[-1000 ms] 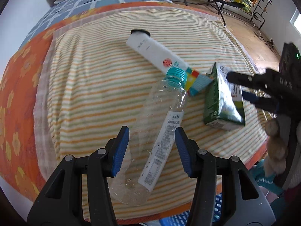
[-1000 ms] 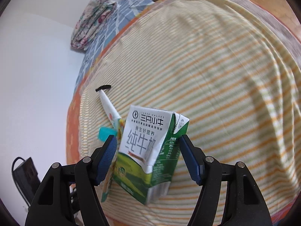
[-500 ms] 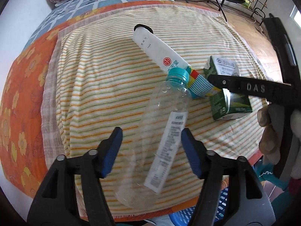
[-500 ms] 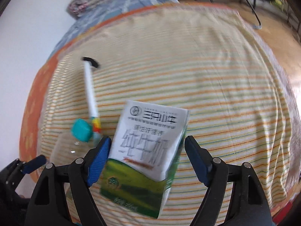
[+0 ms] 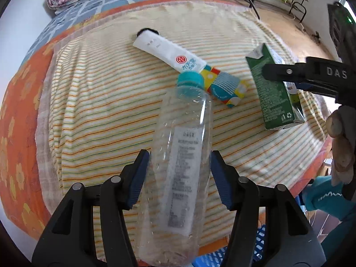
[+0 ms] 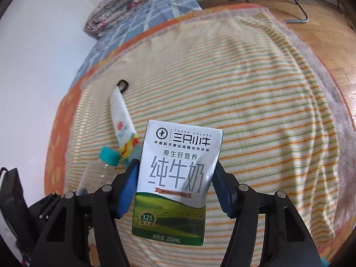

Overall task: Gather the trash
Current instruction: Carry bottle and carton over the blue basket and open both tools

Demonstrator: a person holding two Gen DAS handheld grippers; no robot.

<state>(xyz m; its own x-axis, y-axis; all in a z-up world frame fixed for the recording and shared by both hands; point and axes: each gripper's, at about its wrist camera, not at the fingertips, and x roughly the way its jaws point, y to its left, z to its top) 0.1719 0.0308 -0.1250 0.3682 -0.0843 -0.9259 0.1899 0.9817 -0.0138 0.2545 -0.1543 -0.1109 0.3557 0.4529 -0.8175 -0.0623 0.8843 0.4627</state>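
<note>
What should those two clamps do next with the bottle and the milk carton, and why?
Probably lift both off the striped blanket. The left gripper appears shut on the clear bottle, and the right gripper on the milk carton. The toothpaste tube stays for a later pass.

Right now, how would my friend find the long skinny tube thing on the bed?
Look at the striped blanket covering the bed, then at the trash near its front edge. The tube lies flat, farthest back, its colourful end beside the clear bottle's teal cap. Unlike the see-through bottle and the boxy green-and-white milk carton, it is flat and white, with a red round logo.
</note>
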